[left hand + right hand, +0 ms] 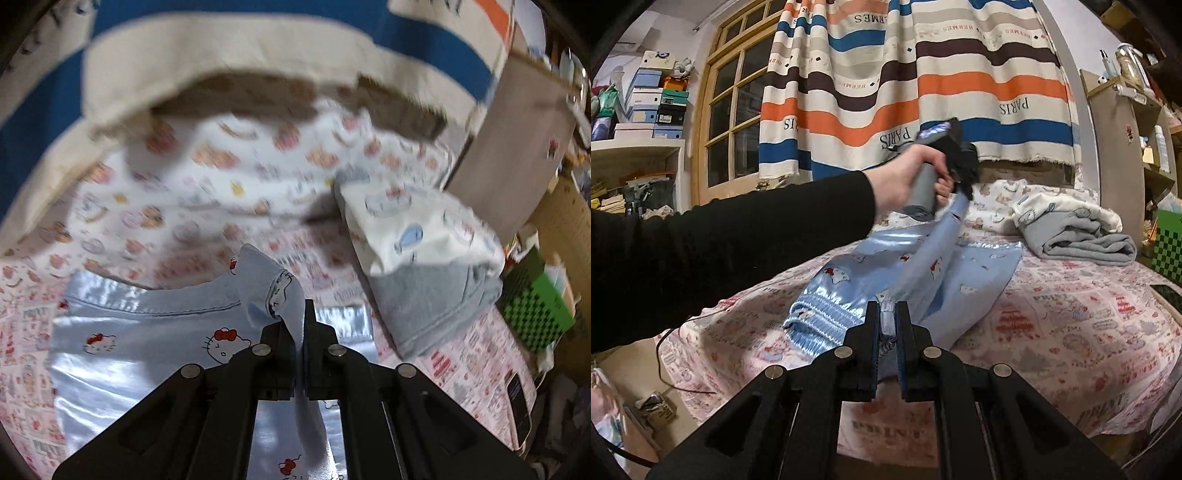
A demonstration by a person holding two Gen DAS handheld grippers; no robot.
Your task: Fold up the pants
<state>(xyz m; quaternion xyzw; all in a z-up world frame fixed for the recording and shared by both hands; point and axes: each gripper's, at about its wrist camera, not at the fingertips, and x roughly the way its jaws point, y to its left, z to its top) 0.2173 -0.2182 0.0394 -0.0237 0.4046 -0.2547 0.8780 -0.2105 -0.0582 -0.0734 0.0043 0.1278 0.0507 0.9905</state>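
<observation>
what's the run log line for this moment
left gripper: shut on pants leg end | right gripper: shut on waistband | pants half lifted over bed

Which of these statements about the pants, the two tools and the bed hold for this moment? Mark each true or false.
1. The left tool is shut on the light blue pants. True.
2. The right tool hangs open above the pants, holding nothing. False: it is clamped on a bunched edge of the pants beside the elastic waistband.
3. The pants are plain, with no print. False: they carry a cartoon cat print with red bows.
4. A folded grey and white pile lies on the bed beside the pants. True.
5. The hand holding the left tool wears a black sleeve. True.
</observation>
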